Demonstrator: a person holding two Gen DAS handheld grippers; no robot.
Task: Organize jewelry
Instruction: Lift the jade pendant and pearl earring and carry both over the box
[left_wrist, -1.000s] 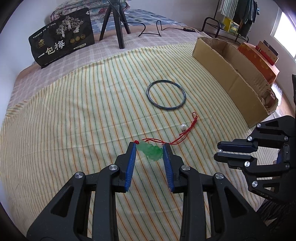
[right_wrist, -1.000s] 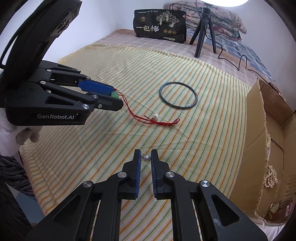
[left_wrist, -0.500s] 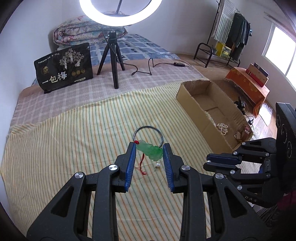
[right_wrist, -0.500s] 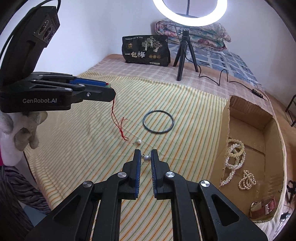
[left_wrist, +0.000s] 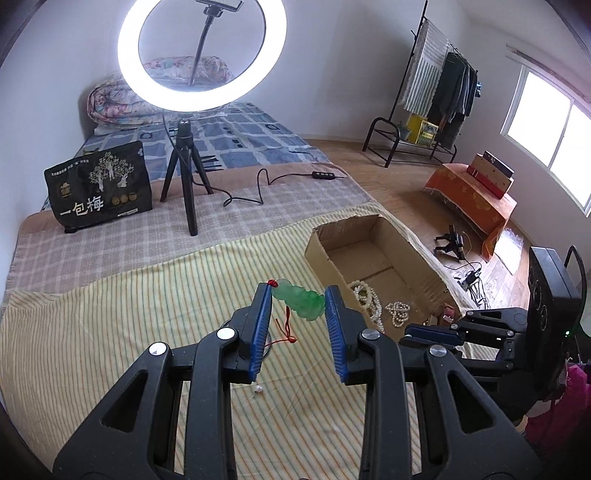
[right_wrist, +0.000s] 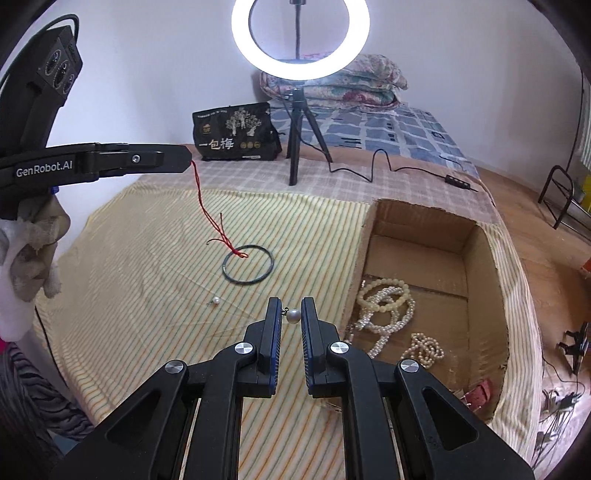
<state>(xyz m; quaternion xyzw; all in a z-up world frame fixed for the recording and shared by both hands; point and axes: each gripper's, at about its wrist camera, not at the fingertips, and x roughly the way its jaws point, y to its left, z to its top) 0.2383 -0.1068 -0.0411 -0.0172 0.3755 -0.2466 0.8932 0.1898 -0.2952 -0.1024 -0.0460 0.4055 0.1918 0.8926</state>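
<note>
The left tool (left_wrist: 298, 308) is pinching a translucent green carved jade pendant (left_wrist: 300, 303), lifted clear of the bed, its thin red cord (right_wrist: 215, 220) dangling below the tips. The right tool (right_wrist: 291, 316) is gripping a small white pearl earring (right_wrist: 293, 316) between nearly closed pads. Ahead of the right tool a dark green bangle (right_wrist: 248, 264) is lying on the yellow striped cloth (right_wrist: 147, 258), a second pearl earring (right_wrist: 216, 301) nearer (loose on the cloth). To its right an open cardboard box (right_wrist: 417, 225) is holding cream bead necklaces (right_wrist: 388, 306).
</note>
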